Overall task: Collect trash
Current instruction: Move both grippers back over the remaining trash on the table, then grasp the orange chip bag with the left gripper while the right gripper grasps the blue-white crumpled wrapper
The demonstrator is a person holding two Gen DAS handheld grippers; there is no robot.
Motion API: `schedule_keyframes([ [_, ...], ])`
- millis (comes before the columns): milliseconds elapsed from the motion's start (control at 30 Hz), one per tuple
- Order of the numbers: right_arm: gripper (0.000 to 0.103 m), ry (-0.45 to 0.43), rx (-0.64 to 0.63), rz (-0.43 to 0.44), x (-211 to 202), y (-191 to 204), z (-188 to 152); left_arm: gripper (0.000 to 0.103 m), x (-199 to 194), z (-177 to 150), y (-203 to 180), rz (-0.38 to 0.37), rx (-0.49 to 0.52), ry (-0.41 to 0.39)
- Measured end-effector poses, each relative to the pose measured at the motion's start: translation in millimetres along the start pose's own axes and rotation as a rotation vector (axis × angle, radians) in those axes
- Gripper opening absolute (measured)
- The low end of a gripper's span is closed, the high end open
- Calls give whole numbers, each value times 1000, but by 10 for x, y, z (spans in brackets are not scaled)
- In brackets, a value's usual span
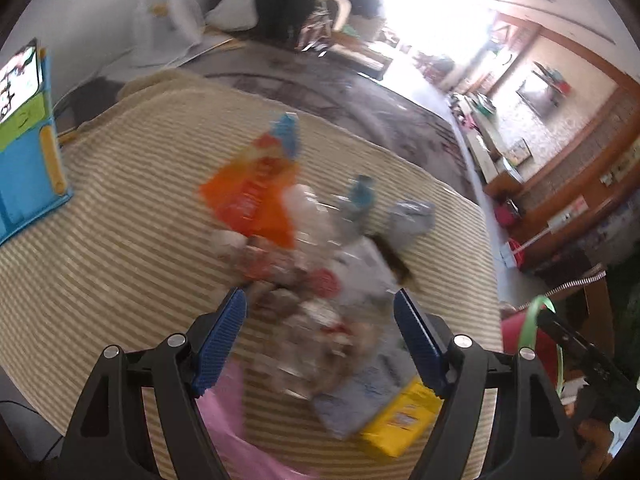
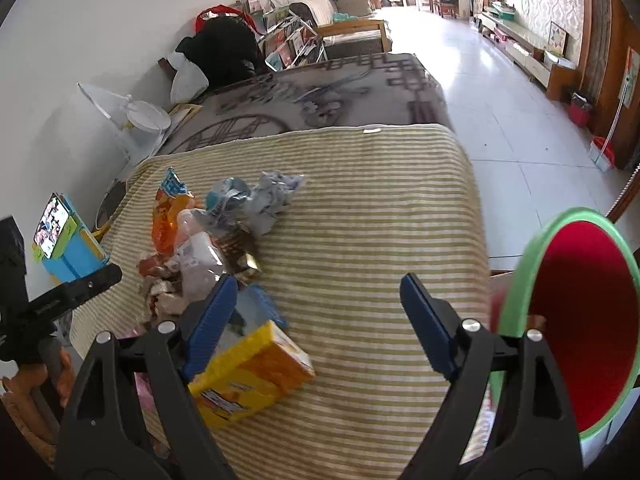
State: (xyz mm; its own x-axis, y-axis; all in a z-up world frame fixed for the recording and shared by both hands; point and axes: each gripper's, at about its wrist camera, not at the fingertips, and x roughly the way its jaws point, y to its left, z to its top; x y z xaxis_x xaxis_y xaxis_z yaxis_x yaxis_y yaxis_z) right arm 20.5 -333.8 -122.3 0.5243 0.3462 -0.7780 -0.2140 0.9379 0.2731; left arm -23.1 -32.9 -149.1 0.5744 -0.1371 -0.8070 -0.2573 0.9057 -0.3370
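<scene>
Yellow box – red bin, green rim – striped cloth.

Ribbed striped cloth, crumpled paper

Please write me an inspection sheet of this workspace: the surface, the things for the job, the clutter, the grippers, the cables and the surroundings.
Surface: striped cloth covering the table.
Job's things: pile of trash with an orange snack bag, crumpled paper, and a yellow box nearest the camera; red bin with a green rim at the right edge.
Clutter: blue stand holding a lit phone at the left edge.
Grippers: left gripper open over the pile, holding nothing; right gripper open, empty.
Cables: nothing seen.
Surroundings: white fan, patterned rug, tiled floor.
</scene>
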Motion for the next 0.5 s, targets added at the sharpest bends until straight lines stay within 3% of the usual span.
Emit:
schedule_keyframes([
  [167,83,11,-17,-47,136,371,72,73,207,388,339,25,45,12],
  [300,85,33,4,-76,273,551,86,72,635,790,447,49,164,71],
  [433,90,41,60,-76,404,666,85,72,987,1022,466,-6,203,146],
  [500,90,44,92,-66,459,684,85,72,1159,1080,409,-13,270,164],
])
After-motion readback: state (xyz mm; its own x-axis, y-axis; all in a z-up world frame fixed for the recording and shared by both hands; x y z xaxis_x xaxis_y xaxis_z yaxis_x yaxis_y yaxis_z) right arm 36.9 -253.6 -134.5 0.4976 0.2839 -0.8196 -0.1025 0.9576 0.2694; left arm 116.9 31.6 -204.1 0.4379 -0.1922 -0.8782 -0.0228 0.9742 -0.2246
